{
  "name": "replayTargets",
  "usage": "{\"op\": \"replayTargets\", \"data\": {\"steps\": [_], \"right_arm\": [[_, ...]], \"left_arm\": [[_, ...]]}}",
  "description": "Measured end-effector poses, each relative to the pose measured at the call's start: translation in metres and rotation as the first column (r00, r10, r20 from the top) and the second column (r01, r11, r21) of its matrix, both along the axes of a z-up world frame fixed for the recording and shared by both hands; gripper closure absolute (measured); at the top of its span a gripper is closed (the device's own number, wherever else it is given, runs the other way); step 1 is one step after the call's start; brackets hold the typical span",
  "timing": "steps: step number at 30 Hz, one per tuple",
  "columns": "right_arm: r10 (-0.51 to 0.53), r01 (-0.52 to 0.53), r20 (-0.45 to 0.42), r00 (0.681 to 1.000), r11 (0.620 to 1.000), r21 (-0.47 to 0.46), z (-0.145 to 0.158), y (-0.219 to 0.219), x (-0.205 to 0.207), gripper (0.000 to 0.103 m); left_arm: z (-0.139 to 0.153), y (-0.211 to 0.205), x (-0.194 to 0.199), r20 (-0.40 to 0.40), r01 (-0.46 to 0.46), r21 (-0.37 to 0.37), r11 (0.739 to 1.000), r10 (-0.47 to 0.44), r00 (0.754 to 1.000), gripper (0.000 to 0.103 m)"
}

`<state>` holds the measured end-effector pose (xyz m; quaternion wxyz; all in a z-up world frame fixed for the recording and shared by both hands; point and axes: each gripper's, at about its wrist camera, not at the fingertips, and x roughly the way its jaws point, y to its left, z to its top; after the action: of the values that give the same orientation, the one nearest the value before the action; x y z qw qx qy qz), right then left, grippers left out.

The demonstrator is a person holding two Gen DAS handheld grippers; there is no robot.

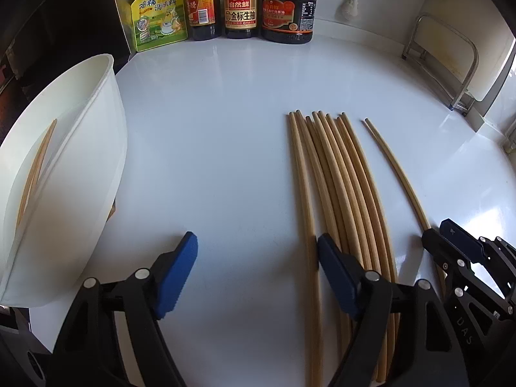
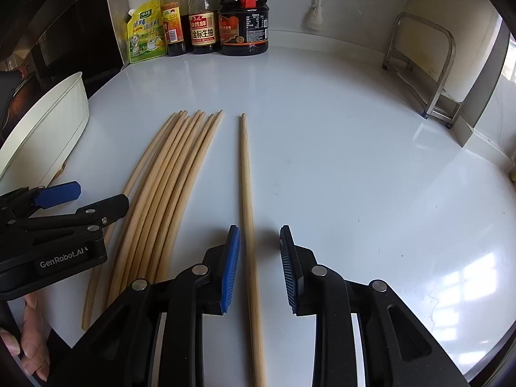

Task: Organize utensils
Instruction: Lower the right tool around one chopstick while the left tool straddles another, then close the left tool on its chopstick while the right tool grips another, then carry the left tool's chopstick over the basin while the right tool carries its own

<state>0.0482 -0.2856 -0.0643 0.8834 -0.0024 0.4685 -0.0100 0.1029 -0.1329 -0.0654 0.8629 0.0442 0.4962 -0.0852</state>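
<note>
Several bamboo chopsticks (image 1: 335,174) (image 2: 167,177) lie side by side on the white counter. One single chopstick (image 1: 400,174) (image 2: 246,193) lies apart to their right. My right gripper (image 2: 259,267) (image 1: 437,231) straddles its near end, with the jaws open and a gap on each side. My left gripper (image 1: 258,274) (image 2: 103,196) is open wide over the counter. Its right finger (image 1: 335,271) sits over the bundle's left edge, with the leftmost chopstick just inside it. A white container (image 1: 106,122) (image 2: 67,109) at the left holds two chopsticks (image 1: 35,167).
Sauce bottles (image 1: 240,9) (image 2: 201,22) and a yellow seasoning pouch (image 1: 159,16) (image 2: 145,35) line the back wall. A metal rack (image 1: 451,61) (image 2: 429,64) stands at the right. A person's hand (image 2: 32,338) holds the left gripper. The counter's edge runs along the right.
</note>
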Motion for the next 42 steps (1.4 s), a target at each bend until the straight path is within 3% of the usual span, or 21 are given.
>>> {"op": "replayTargets", "data": {"steps": [3, 4, 6, 8, 14, 21, 33, 42], "right_arm": [[0.022, -0.022, -0.003, 1.0, 1.0, -0.01, 0.0, 0.006, 0.001, 0.079], [0.033, -0.033, -0.002, 0.999, 0.999, -0.013, 0.0, 0.009, 0.0, 0.081], [0.047, -0.047, 0.0, 0.999, 0.999, -0.015, -0.001, 0.012, -0.001, 0.097], [0.037, -0.037, 0.005, 0.999, 0.999, -0.001, -0.001, 0.012, -0.002, 0.097], [-0.008, 0.006, 0.019, 1.0, 0.996, 0.084, 0.0, 0.006, -0.007, 0.097], [-0.056, 0.044, 0.069, 0.996, 0.985, 0.164, 0.02, 0.007, -0.023, 0.097], [-0.009, -0.027, 0.18, 0.984, 0.98, 0.195, 0.075, 0.054, -0.024, 0.097], [0.107, -0.16, 0.254, 0.961, 0.967, 0.198, 0.111, 0.133, 0.013, 0.097]], "left_arm": [[0.002, -0.001, -0.004, 0.006, 0.014, -0.005, 1.0, -0.014, 1.0, 0.049], [0.003, -0.001, -0.005, 0.006, 0.02, -0.008, 1.0, -0.02, 1.0, 0.059], [0.004, -0.002, -0.007, 0.004, 0.036, -0.015, 0.999, -0.036, 0.999, 0.075], [0.005, -0.002, -0.009, -0.006, 0.049, -0.028, 0.998, -0.049, 0.999, 0.095], [0.006, 0.006, -0.012, -0.043, 0.059, -0.098, 0.993, -0.063, 0.997, 0.095], [0.026, 0.018, -0.026, -0.022, 0.08, -0.143, 0.987, -0.084, 0.996, 0.095], [0.092, 0.064, -0.041, 0.123, 0.067, -0.164, 0.984, -0.047, 0.991, 0.095], [0.136, 0.149, -0.035, 0.23, -0.005, -0.198, 0.98, 0.052, 0.972, 0.095]]}}
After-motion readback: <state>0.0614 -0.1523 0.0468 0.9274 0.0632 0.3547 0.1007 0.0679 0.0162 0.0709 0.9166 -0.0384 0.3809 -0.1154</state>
